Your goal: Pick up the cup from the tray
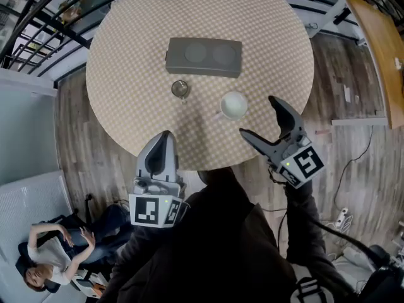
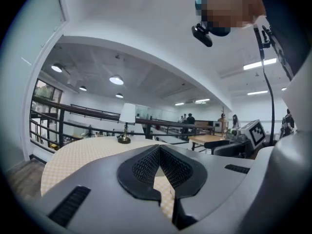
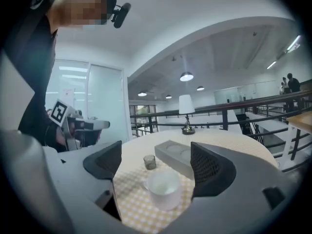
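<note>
- Two grippers hover over the near edge of the round table [image 1: 126, 74]. The left gripper [image 1: 164, 139] has its jaws pressed together and empty. The right gripper [image 1: 257, 116] angles inward, jaws spread wide, gripping nothing.
- Beige checked cloth covers the table, and the grey rectangular tray [image 1: 203, 57] has two round recesses.
- The white rounded cup [image 1: 233, 105] stands on the cloth near the tray, just ahead of the right jaws and untouched.
</note>
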The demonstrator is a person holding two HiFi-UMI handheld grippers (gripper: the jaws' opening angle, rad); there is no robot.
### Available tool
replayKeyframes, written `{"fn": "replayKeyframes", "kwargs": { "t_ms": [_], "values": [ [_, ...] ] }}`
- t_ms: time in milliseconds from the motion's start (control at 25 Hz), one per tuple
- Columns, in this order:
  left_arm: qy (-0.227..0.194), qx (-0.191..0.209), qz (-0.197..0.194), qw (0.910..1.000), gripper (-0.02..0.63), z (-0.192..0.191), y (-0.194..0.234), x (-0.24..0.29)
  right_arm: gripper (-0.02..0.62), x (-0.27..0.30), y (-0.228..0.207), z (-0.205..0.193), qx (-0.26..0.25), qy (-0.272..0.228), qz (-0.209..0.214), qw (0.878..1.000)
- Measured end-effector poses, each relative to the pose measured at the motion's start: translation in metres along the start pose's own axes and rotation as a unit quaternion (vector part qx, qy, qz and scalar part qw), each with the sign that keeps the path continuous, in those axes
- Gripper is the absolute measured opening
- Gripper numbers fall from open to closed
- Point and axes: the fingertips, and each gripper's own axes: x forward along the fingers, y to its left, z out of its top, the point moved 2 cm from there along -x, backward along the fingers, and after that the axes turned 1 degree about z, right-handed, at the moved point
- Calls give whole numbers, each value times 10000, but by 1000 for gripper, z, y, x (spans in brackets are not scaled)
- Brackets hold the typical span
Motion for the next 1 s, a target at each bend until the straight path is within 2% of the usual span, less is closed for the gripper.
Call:
{"fn": "replayKeyframes", "kwargs": {
  "t_ms": [160,280,320,400,520,720,840,1000],
  "values": [
    [-489,99,-19,9988,6,30,-7,3,453,13,27,49,-79,-371,165,9991],
    [-703,163,-68,9974,6,50,-14,-2,441,20,49,79,-86,-564,190,9982],
    [-746,180,-83,9970,6,54,-16,-4,387,19,54,88,-65,-692,138,9975],
    [-827,218,-122,9963,6,62,-20,-6,11,16,57,104,92,-1014,0,9948],
    [-894,255,-158,9955,6,67,-22,-11,9,14,61,113,261,-1164,-45,9929],
    [-809,278,-65,9963,6,67,-19,-11,11,13,61,118,171,-1207,-192,9924],
    [-657,315,-117,9973,6,69,-19,3,11,18,59,118,99,-1200,-349,9921],
    [-684,338,-112,9970,6,82,-14,24,11,28,59,117,-80,-1156,-576,9916]
  ]
}}
